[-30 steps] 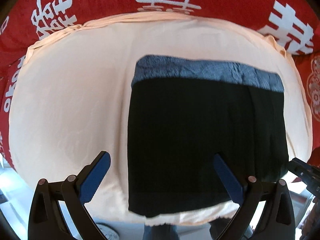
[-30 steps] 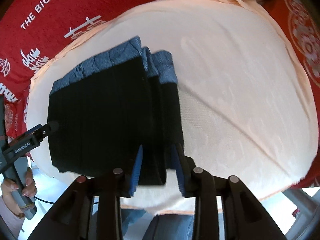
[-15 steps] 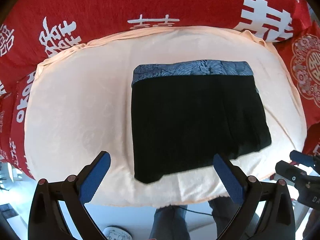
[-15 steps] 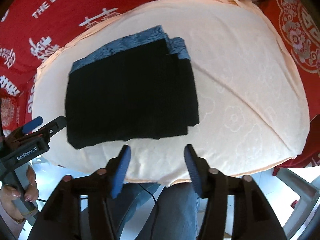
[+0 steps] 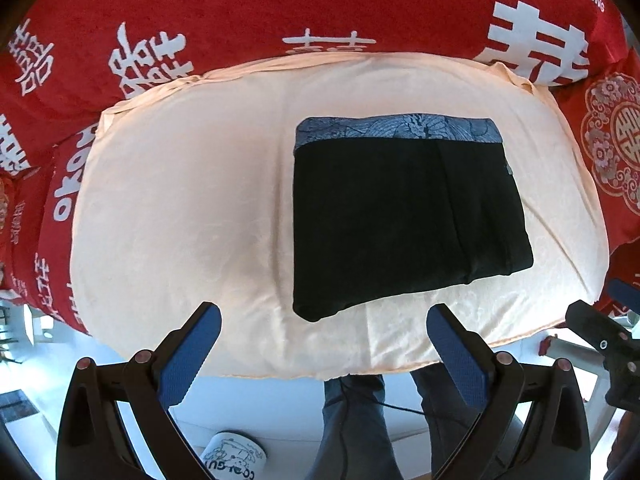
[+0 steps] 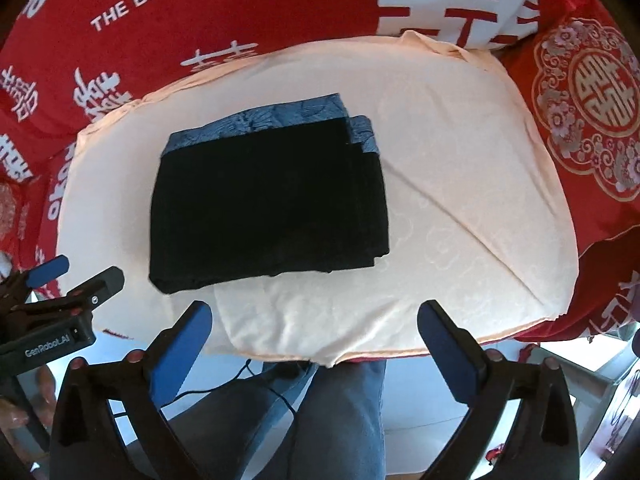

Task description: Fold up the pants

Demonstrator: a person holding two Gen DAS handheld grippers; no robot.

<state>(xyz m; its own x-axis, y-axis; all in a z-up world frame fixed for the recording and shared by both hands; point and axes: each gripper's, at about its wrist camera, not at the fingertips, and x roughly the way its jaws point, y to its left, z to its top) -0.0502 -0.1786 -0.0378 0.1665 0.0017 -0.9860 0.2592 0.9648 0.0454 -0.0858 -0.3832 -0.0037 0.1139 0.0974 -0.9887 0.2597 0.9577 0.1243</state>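
right tongs [image 6: 314, 326] opened, released pants [image 6: 268, 204]

Below me I see a peach cloth [image 5: 192, 200] spread over a red cover [image 5: 280, 8] printed with white characters and English words. A red cushion [image 6: 592, 120] with a gold and silver floral medallion sits just beside the cloth's right edge. On the pale floor [image 5: 280, 412] below stands a white mug [image 5: 232, 456] with a cartoon print.
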